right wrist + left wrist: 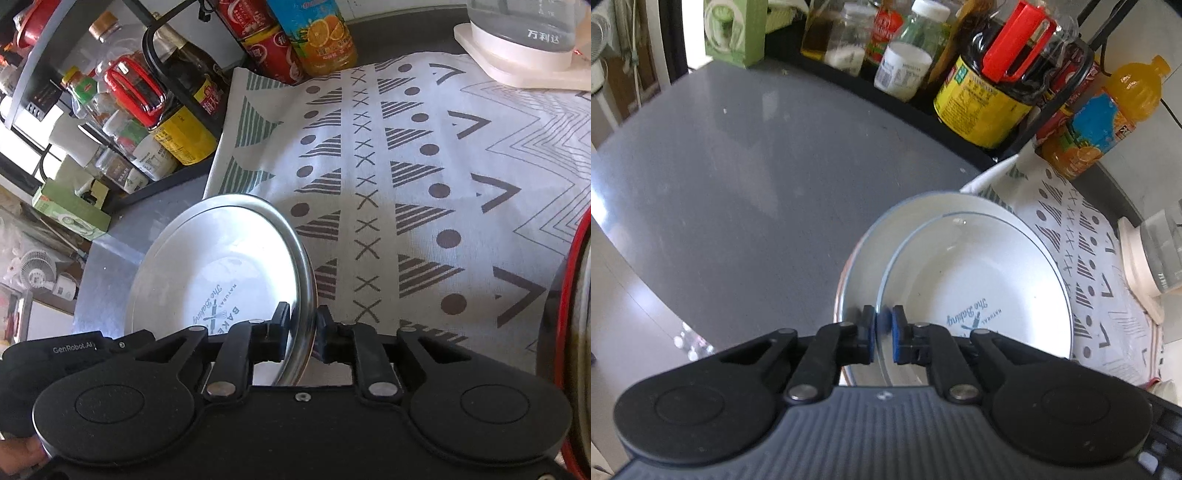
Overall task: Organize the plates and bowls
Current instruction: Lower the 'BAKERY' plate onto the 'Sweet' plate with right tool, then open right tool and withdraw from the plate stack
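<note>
the left gripper (884, 334) is pinched tight on the near rim of the white plate (979, 288), which sits nested inside a slightly larger plate (864, 251) at the edge of the patterned cloth (1082, 258) on the grey counter (738, 166), probably to keep the stack steady. the right gripper (302, 332) straddles the opposite rim (308, 280) with its jaws a little spread, and whether its pads actually press on that rim cannot be told. held from both sides this way, the plates look ready to be lifted or settled as one stack beside the condiment rack (110, 110).
</note>
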